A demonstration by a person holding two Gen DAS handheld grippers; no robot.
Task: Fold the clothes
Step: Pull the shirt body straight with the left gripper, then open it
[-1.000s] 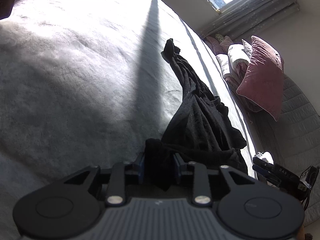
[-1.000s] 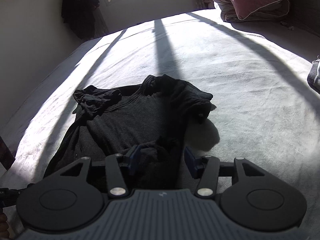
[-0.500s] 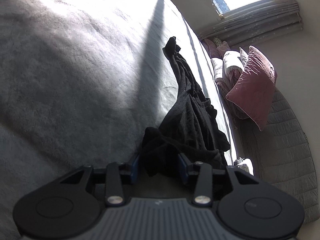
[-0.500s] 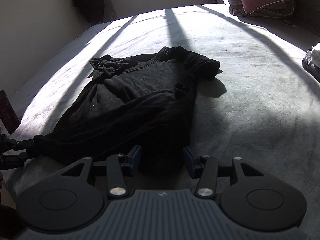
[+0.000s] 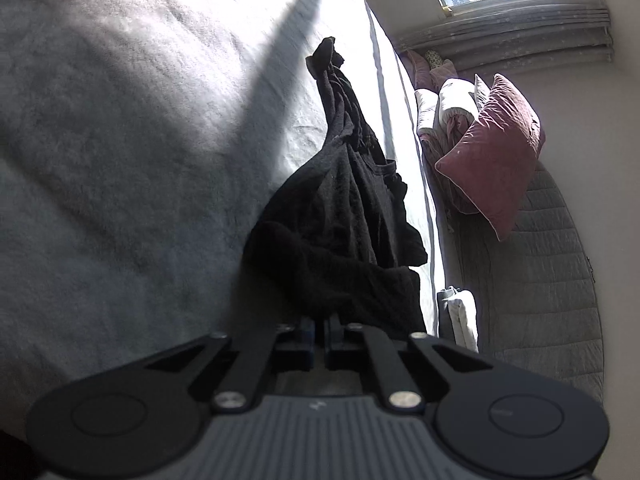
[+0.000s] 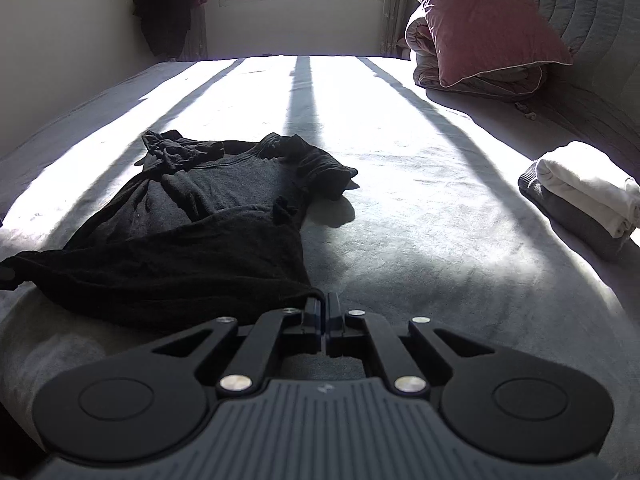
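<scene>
Both grippers (image 5: pixel 320 322) (image 6: pixel 324 300) clamped on the black shirt's (image 6: pixel 224 216) hem.

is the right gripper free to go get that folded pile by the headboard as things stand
Probably not yet. The right gripper is shut on the black shirt hem, so it would drag the shirt along. The bed between it and the folded pile looks unobstructed.

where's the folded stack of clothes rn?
Right wrist view, far right edge: the folded stack sits on the bed, below the pink pillow and well to the right of the black shirt.
</scene>
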